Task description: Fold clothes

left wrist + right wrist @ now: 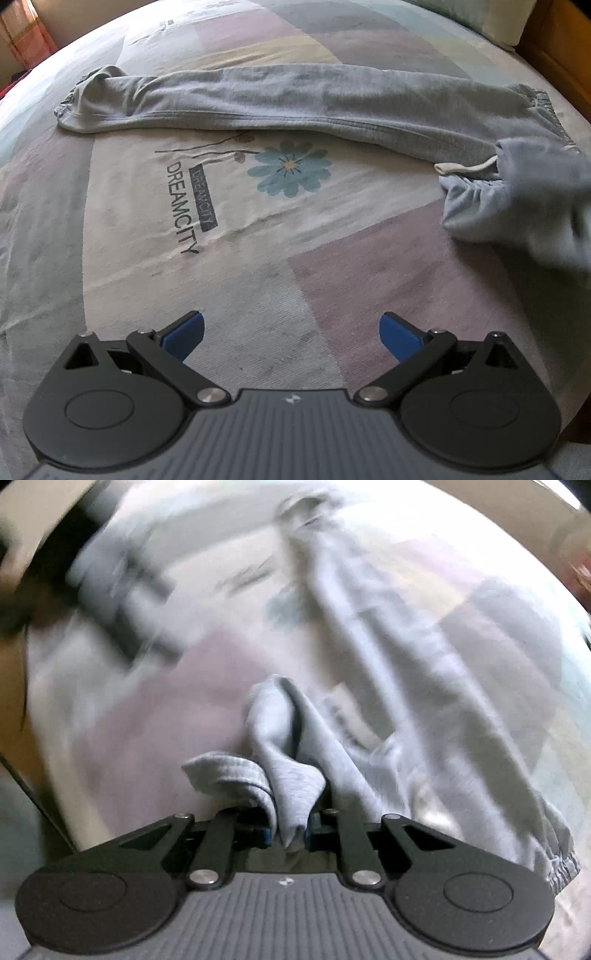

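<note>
Nearest in the right wrist view, the right tool [288, 836] is clamped on a bunched fold of the grey sweatpants [369, 686], at the waistband end; the ribbed band curls out to the left of the blue pads and the cloth rises from the grip in a loose peak. The rest of that view is smeared with blur, so the far end of the garment is hard to read from there.

In the left wrist view, the left tool [291, 334] hangs with its fingers well apart and nothing between them, over a bare patch of the patterned bedsheet [332, 266]. Beyond it, on the bed, the printed flower and lettering [184, 206] lie uncovered. Farther back the sweatpants stretch across the bed as one long narrow strip, the ankle cuff [79, 101] at the far left and the waist end lifted at the right edge, where a pale drawstring [465, 168] dangles.

What could go wrong, as I judge it:
- The grip takes only a gathered pinch, so the waistband may come over twisted or lumpy instead of flat.
- With the left tool holding nothing, the leg end is unpinned; a quick pull could drag the whole strip across the sheet and skew the fold.
- The drawstring might get trapped inside the fold.
- The cloth could slip out if the pinch catches too few layers.
</note>
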Demonstrator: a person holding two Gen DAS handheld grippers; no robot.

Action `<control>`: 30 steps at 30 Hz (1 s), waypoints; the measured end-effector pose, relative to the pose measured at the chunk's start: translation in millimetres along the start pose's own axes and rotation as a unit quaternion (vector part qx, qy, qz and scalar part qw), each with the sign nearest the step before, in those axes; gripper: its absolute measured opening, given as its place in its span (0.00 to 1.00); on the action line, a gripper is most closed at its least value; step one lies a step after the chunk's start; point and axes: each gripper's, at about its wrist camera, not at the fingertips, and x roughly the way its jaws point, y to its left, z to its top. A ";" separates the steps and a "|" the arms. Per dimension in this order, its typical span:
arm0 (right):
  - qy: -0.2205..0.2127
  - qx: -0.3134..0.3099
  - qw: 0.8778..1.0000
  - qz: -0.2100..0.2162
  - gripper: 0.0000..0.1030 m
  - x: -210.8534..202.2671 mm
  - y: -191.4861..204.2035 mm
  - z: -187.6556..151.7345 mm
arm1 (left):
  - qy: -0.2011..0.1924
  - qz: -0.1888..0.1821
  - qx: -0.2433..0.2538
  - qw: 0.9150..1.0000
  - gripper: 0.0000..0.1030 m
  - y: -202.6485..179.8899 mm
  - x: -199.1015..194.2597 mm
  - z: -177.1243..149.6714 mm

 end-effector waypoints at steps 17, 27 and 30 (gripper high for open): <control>0.020 0.189 0.961 -0.199 0.50 -12.5 -159.1 2.2 | -0.007 -0.042 -0.007 0.999 0.98 -16.2 6.2 20.4; -0.020 0.233 0.946 -0.226 0.53 -59.4 -143.2 -31.4 | -0.039 -0.099 -0.014 0.994 0.97 -43.1 15.2 70.7; -0.041 0.228 0.948 -0.218 0.54 -70.4 -122.2 -35.0 | -0.052 -0.131 -0.028 0.990 0.96 -54.3 19.2 91.3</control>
